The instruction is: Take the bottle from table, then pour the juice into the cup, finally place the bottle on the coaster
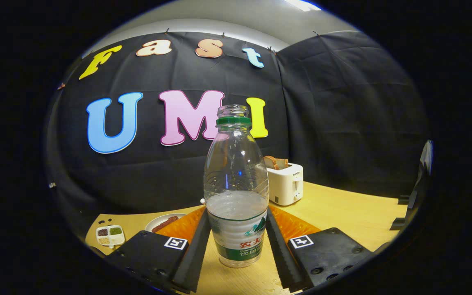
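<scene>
A clear plastic bottle (236, 192) with a green neck ring and no cap stands upright between my fingers. It is about half full of clear liquid and has a label low on its body. My gripper (237, 213) is shut on the bottle, with the left finger (197, 250) and the right finger (279, 250) pressing on its lower sides at the label. The bottle's base sits low over the wooden table (342, 213); I cannot tell whether it touches the wood.
A white toaster (286, 184) holding bread slices stands beyond the bottle, to its right. A plate with sausage (164, 223) and a small divided dish (110, 235) lie left of the fingers. A dark stand (412, 200) rises at the table's right end.
</scene>
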The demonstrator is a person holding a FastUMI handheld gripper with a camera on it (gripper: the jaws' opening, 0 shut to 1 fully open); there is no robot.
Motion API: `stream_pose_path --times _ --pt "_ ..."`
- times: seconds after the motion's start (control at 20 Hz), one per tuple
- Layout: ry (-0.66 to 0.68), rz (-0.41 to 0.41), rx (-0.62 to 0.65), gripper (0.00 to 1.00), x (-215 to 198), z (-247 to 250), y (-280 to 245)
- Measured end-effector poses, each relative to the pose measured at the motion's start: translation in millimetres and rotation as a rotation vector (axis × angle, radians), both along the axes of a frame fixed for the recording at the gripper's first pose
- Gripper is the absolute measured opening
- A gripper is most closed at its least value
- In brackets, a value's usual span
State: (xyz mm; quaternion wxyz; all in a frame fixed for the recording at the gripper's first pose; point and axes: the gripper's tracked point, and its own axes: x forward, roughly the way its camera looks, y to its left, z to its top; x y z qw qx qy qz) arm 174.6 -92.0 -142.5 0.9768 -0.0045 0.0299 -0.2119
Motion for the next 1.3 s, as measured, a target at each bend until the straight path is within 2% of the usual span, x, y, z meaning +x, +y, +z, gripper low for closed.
stream_pose_path --times 0.15,0.45,0.8,1.3 --pt "0.009 -0.017 -0.083 0.75 15 -5 -2" --pt "0.036 -0.044 -0.146 0.75 39 -38 -4" --pt "0.091 -0.063 -0.113 0.76 46 -92 -6" --pt "0.093 -0.054 -0.090 0.76 56 -114 -6"
